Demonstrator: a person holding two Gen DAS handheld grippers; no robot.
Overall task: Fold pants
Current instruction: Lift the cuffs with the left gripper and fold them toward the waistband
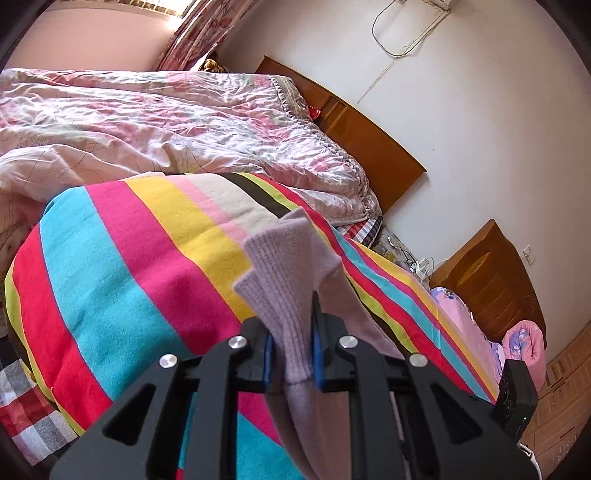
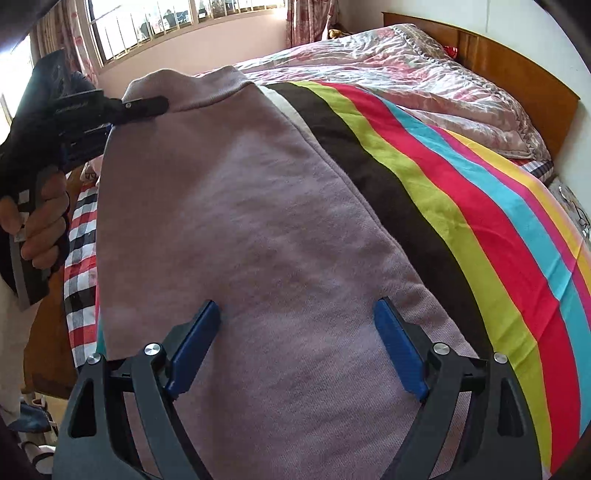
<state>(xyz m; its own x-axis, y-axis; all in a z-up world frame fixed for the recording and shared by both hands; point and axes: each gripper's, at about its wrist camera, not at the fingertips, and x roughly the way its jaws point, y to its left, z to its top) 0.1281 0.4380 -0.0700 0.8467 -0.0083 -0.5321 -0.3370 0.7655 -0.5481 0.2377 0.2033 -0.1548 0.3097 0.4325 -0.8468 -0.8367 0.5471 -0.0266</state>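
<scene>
White wall (image 1: 461,110) behind wooden headboard (image 1: 369,144); bed carries crumpled pink floral quilt (image 1: 166,122), striped blanket (image 2: 480,206). Barred window (image 2: 177,26) bright with daylight, floral curtain (image 2: 310,18) beside.

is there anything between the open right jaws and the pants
Nothing visible. The right gripper sits open directly over the lilac pants, with only bare fabric between its jaws. The left gripper already clamps the ribbed cuff, away at the far end.

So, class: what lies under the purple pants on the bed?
Under the purple pants lies a striped blanket, its stripes showing beside them. What the pants cover directly cannot be seen.
</scene>
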